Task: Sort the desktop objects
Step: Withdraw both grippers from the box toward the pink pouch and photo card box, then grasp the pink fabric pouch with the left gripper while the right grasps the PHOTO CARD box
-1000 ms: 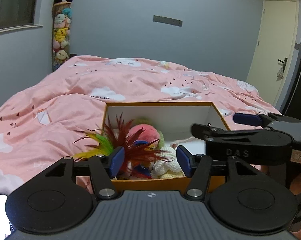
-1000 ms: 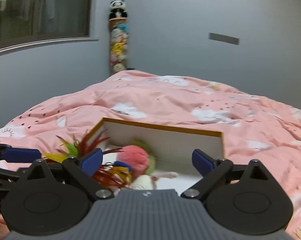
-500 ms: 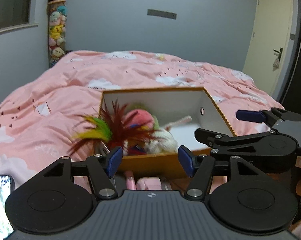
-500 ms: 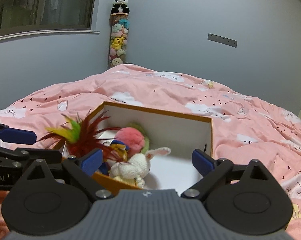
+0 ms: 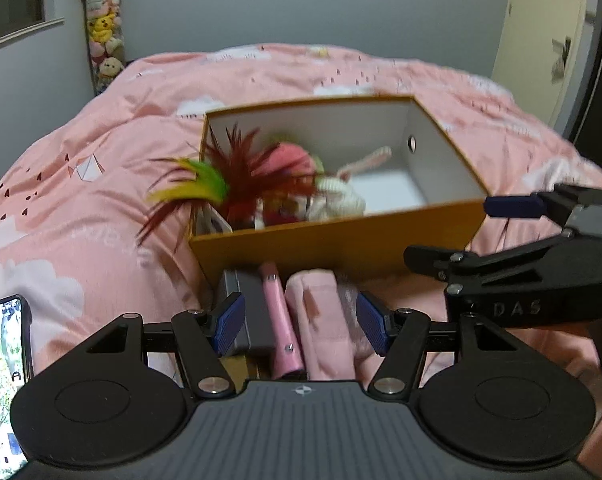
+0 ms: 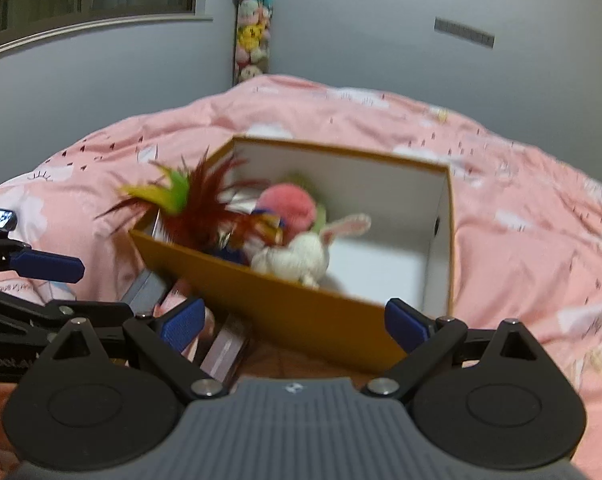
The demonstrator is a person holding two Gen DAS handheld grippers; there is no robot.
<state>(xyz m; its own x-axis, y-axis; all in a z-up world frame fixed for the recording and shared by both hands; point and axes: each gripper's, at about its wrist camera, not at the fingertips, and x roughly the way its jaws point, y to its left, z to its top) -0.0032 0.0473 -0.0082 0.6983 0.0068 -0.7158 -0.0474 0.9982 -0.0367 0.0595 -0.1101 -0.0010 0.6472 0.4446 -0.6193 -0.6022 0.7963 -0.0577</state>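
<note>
An orange box with white inner walls sits on the pink bed. Inside it lie a red, green and yellow feather toy, a pink plush ball and a white knitted rabbit. In front of the box lie a grey case, a pink pen-like stick and a folded pink cloth. My left gripper hangs open above these, touching none. My right gripper is open over the box's near wall, empty.
A phone with a lit screen lies at the lower left on the pink duvet. A tall column of plush toys stands in the far corner. A door is at the far right. The right gripper's fingers cross the left view.
Both grippers have tipped downward and come nearer to the box. The items in front of the box and the phone have come into view. Both stayed open.
</note>
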